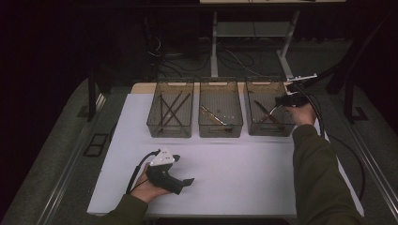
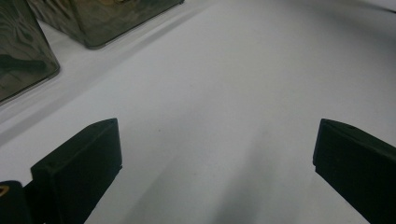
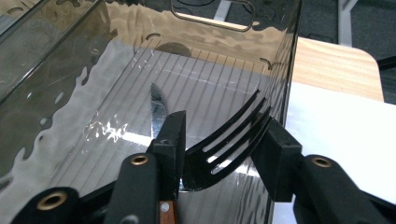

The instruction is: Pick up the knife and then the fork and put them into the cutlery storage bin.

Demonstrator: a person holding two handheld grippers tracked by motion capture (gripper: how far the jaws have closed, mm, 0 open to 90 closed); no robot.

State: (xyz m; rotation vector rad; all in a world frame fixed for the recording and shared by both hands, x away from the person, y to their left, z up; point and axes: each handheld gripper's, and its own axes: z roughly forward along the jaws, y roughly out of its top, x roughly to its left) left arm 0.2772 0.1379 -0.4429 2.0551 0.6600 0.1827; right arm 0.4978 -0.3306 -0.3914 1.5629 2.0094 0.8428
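Note:
My right gripper (image 3: 223,150) is shut on the head of a black plastic fork (image 3: 233,135), held over the right-hand clear bin (image 3: 56,60), with the tines pointing up and away. A knife (image 3: 159,105) lies on that bin's floor below. In the high view the right gripper (image 1: 284,100) hovers at the right bin's (image 1: 268,127) far right corner. My left gripper (image 1: 187,182) rests low on the white table (image 1: 244,178) near its front edge. Its jaws stand wide apart (image 2: 217,163) with only bare table between them.
Three clear bins stand in a row at the back of the table. The left bin (image 1: 170,130) holds several dark sticks. A pale utensil lies in the middle bin (image 1: 220,131). A wooden table edge (image 3: 336,65) shows behind the right bin. Cables trail on the floor beyond.

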